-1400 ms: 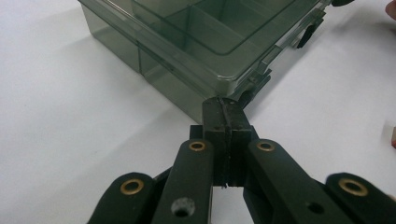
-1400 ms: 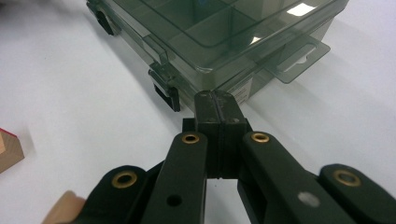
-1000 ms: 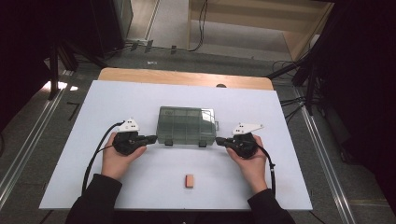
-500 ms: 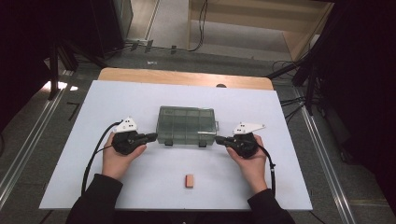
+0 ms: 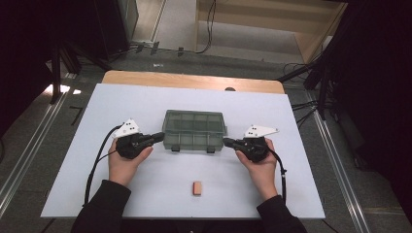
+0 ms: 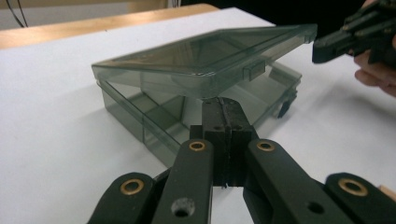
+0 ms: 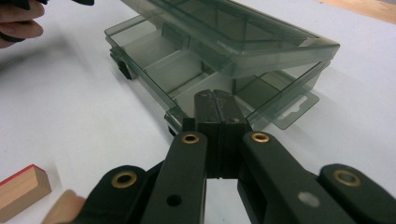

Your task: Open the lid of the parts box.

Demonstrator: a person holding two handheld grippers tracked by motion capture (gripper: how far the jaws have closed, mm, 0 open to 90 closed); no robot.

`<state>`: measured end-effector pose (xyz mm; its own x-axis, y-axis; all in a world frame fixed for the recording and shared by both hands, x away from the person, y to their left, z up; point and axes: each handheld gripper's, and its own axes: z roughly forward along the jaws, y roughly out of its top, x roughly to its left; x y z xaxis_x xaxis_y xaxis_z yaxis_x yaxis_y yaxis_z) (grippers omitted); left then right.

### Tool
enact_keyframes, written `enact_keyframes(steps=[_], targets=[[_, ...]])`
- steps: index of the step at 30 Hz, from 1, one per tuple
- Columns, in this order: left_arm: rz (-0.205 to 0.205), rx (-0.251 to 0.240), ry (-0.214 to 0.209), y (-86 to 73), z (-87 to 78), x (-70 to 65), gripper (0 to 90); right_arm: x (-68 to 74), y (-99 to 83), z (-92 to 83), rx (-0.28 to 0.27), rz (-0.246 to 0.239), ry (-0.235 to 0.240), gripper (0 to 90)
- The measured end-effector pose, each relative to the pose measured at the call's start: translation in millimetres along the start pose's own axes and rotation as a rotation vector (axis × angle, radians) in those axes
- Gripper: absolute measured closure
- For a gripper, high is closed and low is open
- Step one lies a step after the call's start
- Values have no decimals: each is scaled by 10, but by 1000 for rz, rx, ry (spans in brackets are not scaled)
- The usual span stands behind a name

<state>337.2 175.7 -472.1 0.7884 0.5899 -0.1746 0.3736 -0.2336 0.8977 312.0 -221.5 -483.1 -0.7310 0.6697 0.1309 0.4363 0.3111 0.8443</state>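
A clear grey compartment box [image 5: 194,130] sits mid-table, its lid [image 6: 205,53] tilted up a little off the base along the side facing the person. My left gripper [image 5: 158,137] is shut and empty. Its tips [image 6: 219,105] are at the box's left front corner, just under the raised lid edge. My right gripper [image 5: 227,141] is also shut and empty, with its tips [image 7: 215,95] at the right front corner, in the gap between the lid [image 7: 243,32] and the base. A small wooden block [image 5: 197,188] with a red end lies near the front edge.
The white table top [image 5: 121,104] ends in a wooden strip [image 5: 189,80] at the back. Each gripper's cable trails back along its forearm. The wooden block [image 7: 21,189] lies to the left of the right gripper's jaws. The right hand's gripper [image 6: 345,42] appears beyond the box.
My left gripper has edged slightly toward the box's left corner. The right gripper and the block are where they were.
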Motion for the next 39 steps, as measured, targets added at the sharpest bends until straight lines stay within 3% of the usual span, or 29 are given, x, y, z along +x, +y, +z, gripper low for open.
enact_keyframes(steps=[15, 30, 39], targets=[[-11, -59, 3, 132, 26, 16, 900, 0, 182, 21, -64, 6, 20, 877], [-26, -120, 11, 299, 68, 87, 900, -128, 344, 1, -137, 33, -5, 868], [-31, -138, 20, 393, 117, 137, 900, -149, 466, 20, -160, 22, -26, 868]])
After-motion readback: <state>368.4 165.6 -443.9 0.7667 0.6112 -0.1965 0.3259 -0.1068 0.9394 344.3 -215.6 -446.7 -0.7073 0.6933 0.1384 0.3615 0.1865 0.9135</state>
